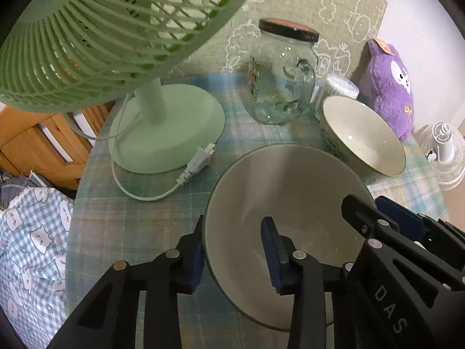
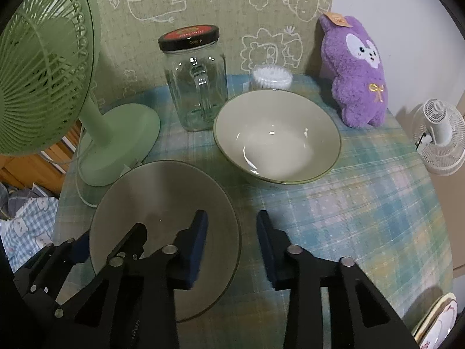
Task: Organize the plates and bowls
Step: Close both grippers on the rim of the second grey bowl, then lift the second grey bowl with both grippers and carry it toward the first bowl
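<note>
A large pale bowl point(image 1: 290, 203) sits near me on the plaid tablecloth; it also shows in the right wrist view point(image 2: 162, 203). My left gripper point(image 1: 232, 250) is open, its fingers straddling the bowl's left rim, one outside, one inside. My right gripper point(image 2: 232, 244) is open and straddles the bowl's right rim; it also shows in the left wrist view point(image 1: 366, 212). A second white bowl with a green rim point(image 2: 276, 136) stands behind, apart from both grippers; the left wrist view shows it point(image 1: 363, 136) at the right.
A green desk fan point(image 1: 162, 125) with loose cord and plug stands at the left. A lidded glass jar point(image 2: 196, 81), a white brush point(image 2: 271, 77) and a purple plush toy point(image 2: 357, 69) stand at the back. Plates point(image 2: 438, 322) show at the lower right edge.
</note>
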Demonstrator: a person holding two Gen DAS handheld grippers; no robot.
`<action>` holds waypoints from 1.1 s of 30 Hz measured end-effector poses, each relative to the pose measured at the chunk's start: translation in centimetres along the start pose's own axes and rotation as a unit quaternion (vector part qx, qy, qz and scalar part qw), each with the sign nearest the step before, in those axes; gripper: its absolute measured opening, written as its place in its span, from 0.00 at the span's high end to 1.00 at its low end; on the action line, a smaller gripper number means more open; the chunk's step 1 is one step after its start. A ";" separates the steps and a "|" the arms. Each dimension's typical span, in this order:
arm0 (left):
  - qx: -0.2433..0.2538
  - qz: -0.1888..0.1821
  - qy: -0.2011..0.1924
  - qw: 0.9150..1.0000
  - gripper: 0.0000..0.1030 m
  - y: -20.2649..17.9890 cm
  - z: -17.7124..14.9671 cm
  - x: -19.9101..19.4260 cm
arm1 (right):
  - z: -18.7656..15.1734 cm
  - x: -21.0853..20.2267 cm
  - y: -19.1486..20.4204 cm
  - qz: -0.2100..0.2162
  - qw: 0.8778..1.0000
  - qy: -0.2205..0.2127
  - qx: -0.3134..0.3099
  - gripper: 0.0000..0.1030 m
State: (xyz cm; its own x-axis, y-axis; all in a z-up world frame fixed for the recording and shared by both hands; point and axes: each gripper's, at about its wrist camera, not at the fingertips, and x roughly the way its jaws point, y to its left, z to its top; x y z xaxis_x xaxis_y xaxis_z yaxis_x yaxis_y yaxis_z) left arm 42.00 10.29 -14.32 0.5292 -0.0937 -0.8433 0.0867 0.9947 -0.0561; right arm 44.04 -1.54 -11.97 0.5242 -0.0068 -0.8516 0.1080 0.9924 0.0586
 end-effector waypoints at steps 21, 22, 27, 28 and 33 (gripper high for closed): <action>-0.006 -0.002 0.012 1.000 0.72 -0.3 -1.2 -1.4 | -1.2 -1.2 0.7 0.007 1.000 0.021 -0.006 0.70; -0.007 -0.001 0.013 1.000 0.72 -0.4 -1.4 -1.6 | -1.4 -1.4 0.7 0.008 1.000 0.022 -0.007 0.70; -0.019 -0.004 0.023 1.000 0.72 -0.9 -2.6 -3.1 | -2.5 -3.0 0.6 0.011 1.000 0.025 -0.014 0.70; -0.020 -0.003 0.023 1.000 0.72 -1.0 -2.8 -3.4 | -2.7 -3.3 0.4 0.012 1.000 0.025 -0.014 0.70; -0.025 0.003 0.017 1.000 0.72 -1.6 -3.6 -5.5 | -3.5 -5.4 -0.3 0.018 1.000 0.020 -0.017 0.70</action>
State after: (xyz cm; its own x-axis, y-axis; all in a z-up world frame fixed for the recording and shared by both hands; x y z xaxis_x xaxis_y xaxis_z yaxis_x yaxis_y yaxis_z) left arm 35.92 9.33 -11.53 0.5007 -0.0877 -0.8612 0.0406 0.9961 -0.0778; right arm 38.17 -1.34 -9.20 0.4935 0.0333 -0.8691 0.0609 0.9955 0.0728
